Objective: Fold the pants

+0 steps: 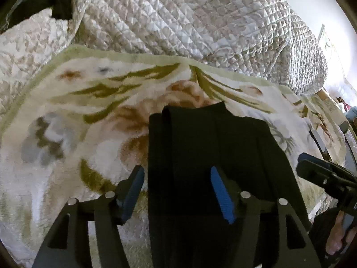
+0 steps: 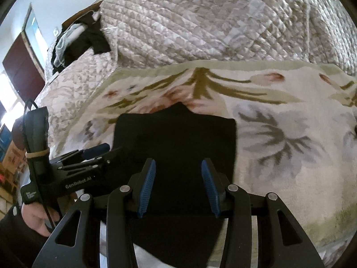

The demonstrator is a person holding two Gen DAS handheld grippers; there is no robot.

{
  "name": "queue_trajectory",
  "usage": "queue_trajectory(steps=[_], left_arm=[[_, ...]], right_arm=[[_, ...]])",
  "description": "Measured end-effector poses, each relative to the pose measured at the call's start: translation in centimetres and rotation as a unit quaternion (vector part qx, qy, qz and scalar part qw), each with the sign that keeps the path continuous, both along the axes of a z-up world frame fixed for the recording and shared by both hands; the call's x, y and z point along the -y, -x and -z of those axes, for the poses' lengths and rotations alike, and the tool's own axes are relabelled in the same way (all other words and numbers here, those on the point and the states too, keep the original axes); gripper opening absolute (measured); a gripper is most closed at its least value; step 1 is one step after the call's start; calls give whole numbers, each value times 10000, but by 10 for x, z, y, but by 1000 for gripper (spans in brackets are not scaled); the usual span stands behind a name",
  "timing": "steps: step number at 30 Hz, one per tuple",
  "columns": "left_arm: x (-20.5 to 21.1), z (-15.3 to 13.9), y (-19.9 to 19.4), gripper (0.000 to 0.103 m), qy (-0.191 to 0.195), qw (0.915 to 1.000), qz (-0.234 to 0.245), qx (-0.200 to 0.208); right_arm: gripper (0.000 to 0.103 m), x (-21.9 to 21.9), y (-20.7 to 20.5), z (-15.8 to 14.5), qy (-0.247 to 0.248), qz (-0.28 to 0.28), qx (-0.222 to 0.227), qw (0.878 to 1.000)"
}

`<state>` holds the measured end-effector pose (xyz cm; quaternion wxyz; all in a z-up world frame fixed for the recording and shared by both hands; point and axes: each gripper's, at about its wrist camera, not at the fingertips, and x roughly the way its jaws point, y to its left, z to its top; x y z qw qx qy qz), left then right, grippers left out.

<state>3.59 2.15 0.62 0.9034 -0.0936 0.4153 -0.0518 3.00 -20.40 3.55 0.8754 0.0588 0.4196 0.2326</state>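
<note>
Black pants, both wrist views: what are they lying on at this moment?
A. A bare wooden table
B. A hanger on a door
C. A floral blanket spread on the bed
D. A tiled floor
C: the black pants lie flat on the cream floral blanket with green leaves and pink flowers, in front of the quilted bedspread; the left wrist view shows the same.

Quilt heap (image 1: 189,17) beyond flat blanket (image 1: 67,111)
</note>
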Motion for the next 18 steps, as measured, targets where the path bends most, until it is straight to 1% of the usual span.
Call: queue_trajectory(steps=[1, 2, 3, 4, 5, 6, 7, 11, 14, 16, 18], left_arm=[[0, 1, 0, 68, 25, 10000, 16, 49], [0, 3, 1, 64, 7, 9999, 40, 95], [0, 4, 1, 59, 6, 9999, 78, 108], [2, 3, 2, 51, 32, 9998, 141, 128], [6, 1, 4, 47, -84, 9997, 158, 178], [9, 0, 5, 45, -256, 9992, 190, 229], [11, -2, 6, 44, -331, 9989, 204, 256], [-4, -4, 9, 43, -95, 9997, 69, 225], [-13, -6, 15, 45, 15, 9998, -72, 171], [-18, -8, 21, 45, 188, 9997, -117, 113], [-19, -9, 25, 50, 432, 9990, -56, 83]], right_arm=[[44, 5, -1, 3, -21, 77, -26, 10000], [44, 11, -3, 6, -27, 165, -56, 9998], [44, 17, -5, 11, -23, 257, -98, 9996], [44, 20, -6, 13, -24, 301, -129, 9995], [44, 24, -7, 16, -36, 345, -147, 9993], [44, 28, -7, 20, -40, 400, -172, 9990], [44, 30, -8, 22, -49, 438, -206, 9988], [44, 42, -7, 33, -317, 532, -399, 9973], [44, 49, -4, 39, -553, 514, -574, 9955], [44, 51, -2, 42, -740, 457, -675, 9939], [44, 50, -1, 44, -867, 388, -719, 9929]])
